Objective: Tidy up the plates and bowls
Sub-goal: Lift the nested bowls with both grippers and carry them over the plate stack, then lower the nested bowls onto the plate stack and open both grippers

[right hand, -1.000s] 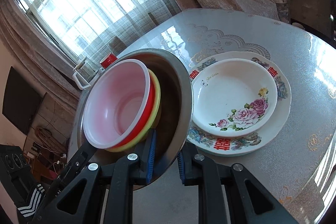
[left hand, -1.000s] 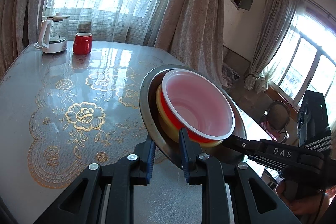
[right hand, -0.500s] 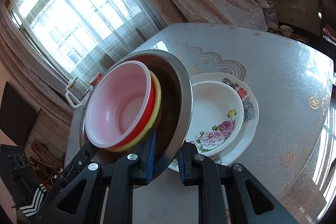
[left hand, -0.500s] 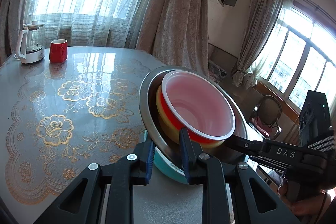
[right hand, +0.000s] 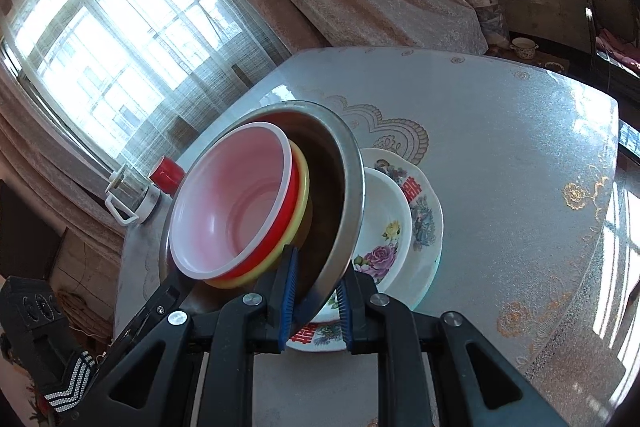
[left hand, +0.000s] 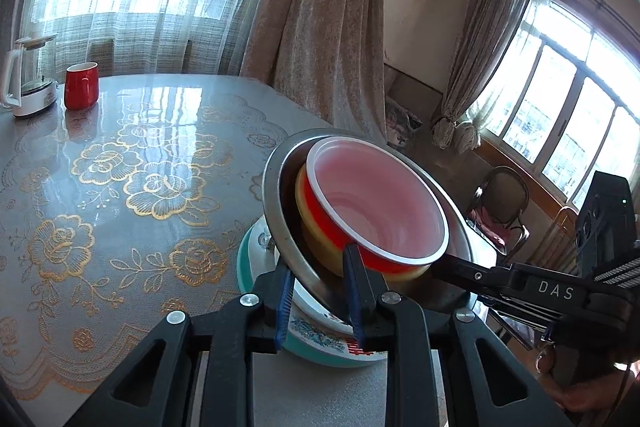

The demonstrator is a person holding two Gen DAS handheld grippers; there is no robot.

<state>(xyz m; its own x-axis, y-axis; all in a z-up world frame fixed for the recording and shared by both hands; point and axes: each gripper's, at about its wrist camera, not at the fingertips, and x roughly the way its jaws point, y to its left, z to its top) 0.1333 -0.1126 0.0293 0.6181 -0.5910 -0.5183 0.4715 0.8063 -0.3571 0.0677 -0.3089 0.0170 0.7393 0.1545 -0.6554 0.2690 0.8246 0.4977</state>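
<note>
A steel bowl (left hand: 276, 195) (right hand: 348, 195) hangs tilted in the air with a yellow bowl (left hand: 308, 215) (right hand: 305, 187) and a red bowl (left hand: 380, 211) (right hand: 236, 211) with a pale inside nested in it. My left gripper (left hand: 318, 267) is shut on its near rim. From the opposite side my right gripper (right hand: 318, 279) is shut on the rim too. Just beneath lies a flowered deep plate (right hand: 388, 235) stacked on a larger flowered plate (right hand: 428, 219) (left hand: 256, 267), partly hidden by the steel bowl.
On the table (left hand: 120, 167) with its gold flower cloth, a red mug (left hand: 81, 85) (right hand: 166, 174) and a white kettle (left hand: 28, 75) (right hand: 132, 195) stand at the far end by the curtained window. A chair (left hand: 504, 203) is beyond the table's right edge.
Both grippers carried the nested bowls across the table until they hang over the flowered plates. In the left wrist view the plates came into sight below, and mug and kettle slid left.
</note>
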